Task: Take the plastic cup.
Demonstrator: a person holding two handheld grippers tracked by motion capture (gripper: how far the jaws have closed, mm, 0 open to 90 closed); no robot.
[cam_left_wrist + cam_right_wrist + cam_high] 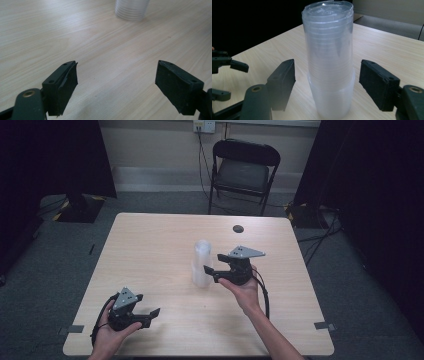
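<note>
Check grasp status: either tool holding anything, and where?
Nothing held. Right tool is open, jaws on either side of the cup stack without touching. Left tool is open over bare table.

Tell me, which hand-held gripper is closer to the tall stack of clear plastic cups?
Right. The right hand-held gripper is beside the cup stack, its open jaws either side of it without touching. The left hand-held gripper sits open near the table's front edge, well away.

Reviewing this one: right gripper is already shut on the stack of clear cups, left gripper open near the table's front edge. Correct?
Not quite. The right gripper is open, its jaws standing apart on either side of the stack of clear cups, as the right gripper view shows. The left gripper is open near the front edge.
</note>
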